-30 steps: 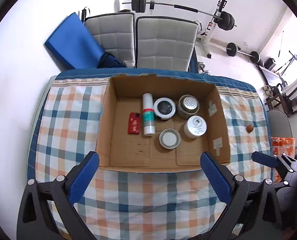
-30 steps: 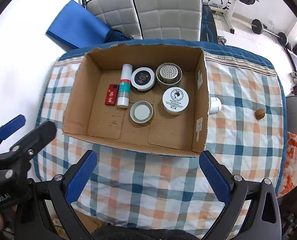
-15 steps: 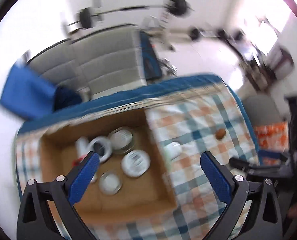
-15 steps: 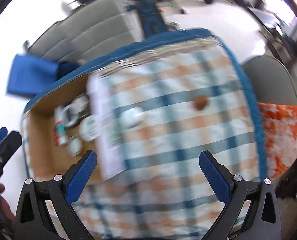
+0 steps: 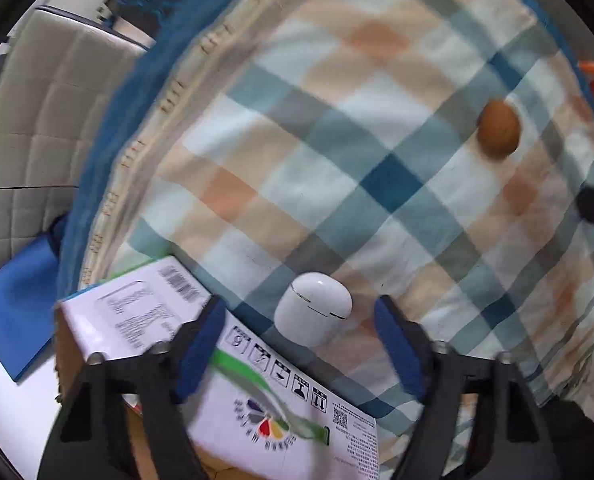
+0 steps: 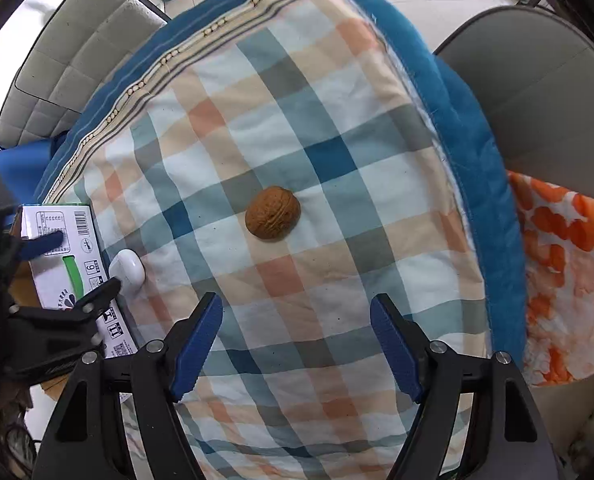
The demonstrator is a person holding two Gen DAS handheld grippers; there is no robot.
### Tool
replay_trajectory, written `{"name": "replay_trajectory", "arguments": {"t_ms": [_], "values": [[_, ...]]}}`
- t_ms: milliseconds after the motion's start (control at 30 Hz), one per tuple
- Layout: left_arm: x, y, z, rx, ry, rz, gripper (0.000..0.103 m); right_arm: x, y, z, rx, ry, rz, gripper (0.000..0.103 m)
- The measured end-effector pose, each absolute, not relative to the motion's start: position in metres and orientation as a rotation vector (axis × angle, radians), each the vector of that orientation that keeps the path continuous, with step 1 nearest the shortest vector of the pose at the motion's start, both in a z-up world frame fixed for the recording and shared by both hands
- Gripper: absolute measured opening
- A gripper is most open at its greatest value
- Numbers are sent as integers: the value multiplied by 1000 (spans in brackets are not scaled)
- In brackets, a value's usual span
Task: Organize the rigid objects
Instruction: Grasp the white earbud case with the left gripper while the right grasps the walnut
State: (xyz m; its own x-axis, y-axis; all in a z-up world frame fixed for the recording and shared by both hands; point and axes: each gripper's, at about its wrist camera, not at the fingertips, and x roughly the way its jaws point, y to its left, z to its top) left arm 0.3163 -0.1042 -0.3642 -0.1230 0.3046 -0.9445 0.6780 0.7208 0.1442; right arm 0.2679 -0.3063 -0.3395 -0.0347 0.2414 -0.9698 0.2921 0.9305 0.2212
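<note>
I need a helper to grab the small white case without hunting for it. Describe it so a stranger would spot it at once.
Start at the checked blue, orange and white tablecloth, then find the printed outer wall of the cardboard box at its edge. The smooth white rounded plastic case lies on the cloth right beside that wall. Unlike the wrinkled brown walnut lying alone farther out, it is glossy, white and seamed.

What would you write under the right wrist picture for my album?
Open right gripper hovering above a walnut on the checked tablecloth, white earbud case beside the box.
</note>
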Motion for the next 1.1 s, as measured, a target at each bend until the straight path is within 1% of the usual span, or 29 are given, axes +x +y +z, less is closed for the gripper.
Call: {"name": "replay_trajectory", "arguments": {"t_ms": [33, 100, 200, 267, 400, 467, 533, 600, 667, 700, 767, 800, 833, 933, 1000, 1100], "values": [[315, -105, -372, 809, 1730, -384, 62, 269, -307, -344, 425, 1625, -38, 79], [312, -107, -388, 873, 1746, -378, 62, 271, -307, -347, 434, 1631, -35, 79], [308, -107, -406, 894, 1799, -386, 61, 274, -306, -351, 433, 1641, -25, 79], [306, -105, -414, 892, 1831, -389, 48, 278, -306, -355, 430, 1645, -22, 79], [315, -100, -405, 766, 1823, -349, 47, 286, -312, -360, 449, 1639, -29, 79], [326, -94, -395, 625, 1807, -317, 47, 291, -316, -364, 471, 1634, -42, 79], [342, -86, -382, 425, 1777, -273, 47, 296, -321, -369, 519, 1617, -56, 79], [356, -75, -374, 201, 1748, -219, 47, 303, -324, -378, 595, 1607, -50, 77], [362, -67, -375, 55, 1750, -194, 47, 309, -325, -386, 664, 1613, -35, 69], [363, -66, -377, 14, 1758, -181, 47, 311, -324, -390, 691, 1615, -23, 69], [362, -67, -380, 11, 1749, -177, 47, 314, -321, -398, 712, 1630, -20, 68], [361, -66, -382, 25, 1749, -170, 48, 315, -319, -403, 717, 1641, -23, 66], [361, -66, -384, 38, 1754, -163, 48, 316, -317, -406, 724, 1647, -21, 62], [361, -71, -389, 57, 1756, -171, 50, 318, -314, -415, 717, 1661, -38, 58], [358, -73, -391, 62, 1743, -184, 50, 320, -313, -416, 711, 1662, -43, 57], [352, -84, -391, 113, 1738, -195, 52, 321, -311, -415, 677, 1673, -57, 52]]}}
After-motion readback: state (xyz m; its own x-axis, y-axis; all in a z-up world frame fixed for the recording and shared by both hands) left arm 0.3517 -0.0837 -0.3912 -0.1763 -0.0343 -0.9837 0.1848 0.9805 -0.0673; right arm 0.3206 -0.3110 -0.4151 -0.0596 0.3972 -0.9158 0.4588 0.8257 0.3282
